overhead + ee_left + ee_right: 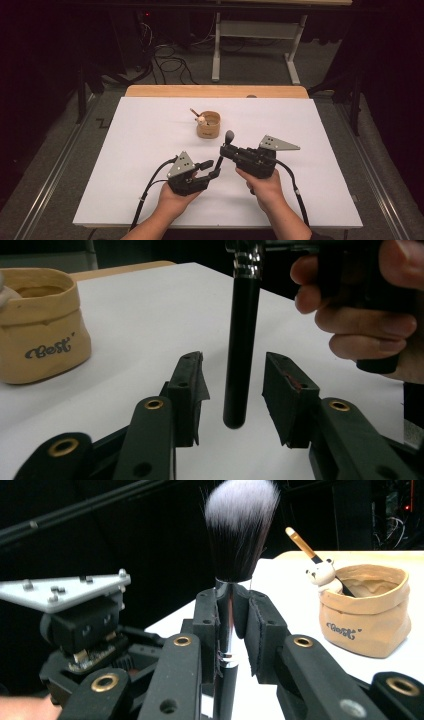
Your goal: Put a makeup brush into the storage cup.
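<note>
Right hand-held gripper (232, 615) clamped on brush (240, 535), upright, nr pouch (367, 615)

You have two grippers: the left gripper (216, 168) and the right gripper (224, 151). There is one makeup brush (235, 575), one tan pouch (208, 125), one small panda figure (320, 573) and one wooden stick (301, 543) on one table (280, 165).

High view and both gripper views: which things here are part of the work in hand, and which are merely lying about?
In the work:
- makeup brush, clamped upright at its silver ferrule by the right gripper
- left gripper, jaws open either side of the brush's black handle
- tan pouch-shaped holder, with a panda-topped stick standing in it

Lying about:
- cables on the floor
- white table legs behind
</note>
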The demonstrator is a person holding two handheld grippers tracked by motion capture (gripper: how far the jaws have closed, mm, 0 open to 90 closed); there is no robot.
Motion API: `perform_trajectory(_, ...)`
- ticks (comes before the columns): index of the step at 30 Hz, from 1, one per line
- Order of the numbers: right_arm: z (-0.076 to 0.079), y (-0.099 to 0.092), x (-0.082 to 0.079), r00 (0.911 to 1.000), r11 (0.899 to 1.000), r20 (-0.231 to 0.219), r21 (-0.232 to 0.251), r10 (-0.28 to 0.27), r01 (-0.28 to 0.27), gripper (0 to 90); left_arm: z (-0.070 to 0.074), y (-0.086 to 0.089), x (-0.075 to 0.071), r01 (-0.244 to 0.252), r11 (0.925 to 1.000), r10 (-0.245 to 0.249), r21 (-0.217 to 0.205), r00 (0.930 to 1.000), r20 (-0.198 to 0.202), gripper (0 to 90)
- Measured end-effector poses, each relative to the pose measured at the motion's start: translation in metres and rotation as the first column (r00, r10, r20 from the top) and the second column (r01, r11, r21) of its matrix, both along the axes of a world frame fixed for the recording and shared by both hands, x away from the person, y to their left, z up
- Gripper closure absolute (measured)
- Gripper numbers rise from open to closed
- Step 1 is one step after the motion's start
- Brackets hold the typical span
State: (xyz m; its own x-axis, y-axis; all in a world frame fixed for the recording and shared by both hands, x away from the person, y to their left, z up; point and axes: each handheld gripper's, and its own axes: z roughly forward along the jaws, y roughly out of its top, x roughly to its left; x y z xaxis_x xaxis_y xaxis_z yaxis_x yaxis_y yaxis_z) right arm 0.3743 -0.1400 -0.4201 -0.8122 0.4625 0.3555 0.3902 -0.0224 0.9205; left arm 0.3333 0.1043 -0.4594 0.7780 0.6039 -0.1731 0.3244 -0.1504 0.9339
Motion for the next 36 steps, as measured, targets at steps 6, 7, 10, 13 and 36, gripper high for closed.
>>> perform_trajectory(6, -0.001, 0.007, -0.004, 0.9992, 0.998, 0.036, -0.053, 0.018, -0.016, 77.8, 0.004, 0.001, 0.000, -0.015, 0.9998, 0.015, -0.010, 0.9998, 0.010, 59.3)
perform_trajectory(7, -0.001, 0.009, -0.005, 0.9986, 0.997, 0.046, -0.071, 0.026, -0.022, 77.8, 0.004, 0.001, 0.000, -0.017, 0.9998, 0.017, -0.014, 0.9998, 0.012, 59.8)
perform_trajectory(10, -0.002, 0.011, -0.006, 0.9981, 0.996, 0.053, -0.083, 0.029, -0.025, 77.8, 0.005, 0.002, 0.000, -0.018, 0.9996, 0.018, -0.023, 0.9997, 0.015, 60.8)
perform_trajectory(13, -0.003, 0.014, -0.009, 0.9970, 0.993, 0.068, -0.113, 0.038, -0.030, 77.8, 0.007, 0.003, -0.001, -0.021, 0.9994, 0.021, -0.029, 0.9996, 0.019, 61.9)
perform_trajectory(36, -0.009, 0.023, -0.011, 0.9950, 0.987, 0.072, -0.151, 0.069, -0.058, 77.5, 0.008, 0.002, -0.001, -0.002, 0.9999, 0.002, -0.014, 1.0000, 0.001, 78.5)
